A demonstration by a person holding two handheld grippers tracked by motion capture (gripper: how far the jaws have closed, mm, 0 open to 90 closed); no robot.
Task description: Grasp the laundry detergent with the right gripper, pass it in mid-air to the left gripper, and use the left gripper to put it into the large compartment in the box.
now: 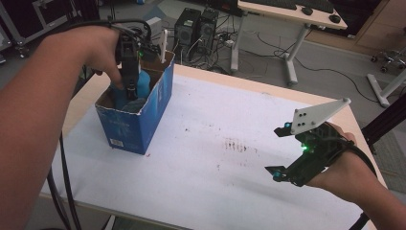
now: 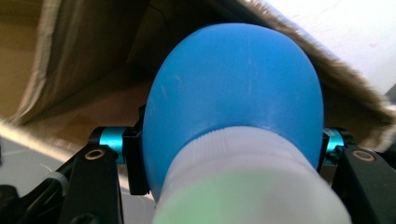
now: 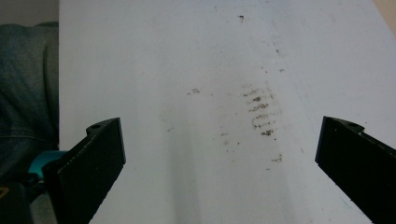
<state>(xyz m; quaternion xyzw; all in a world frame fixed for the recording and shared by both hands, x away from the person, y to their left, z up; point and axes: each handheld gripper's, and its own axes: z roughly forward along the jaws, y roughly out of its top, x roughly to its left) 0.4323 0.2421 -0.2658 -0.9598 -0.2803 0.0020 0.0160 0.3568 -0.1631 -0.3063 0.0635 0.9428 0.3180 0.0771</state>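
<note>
Blue bottle, clamped in the left tongs, hangs inside the box. Its round, slick body could slip or snag the cardboard flap. Right tongs gape wide over the table.

bottle in box, box on table's left

A blue, rounded bottle with a white cap sits inside the open blue box, at the table's far left.
</note>
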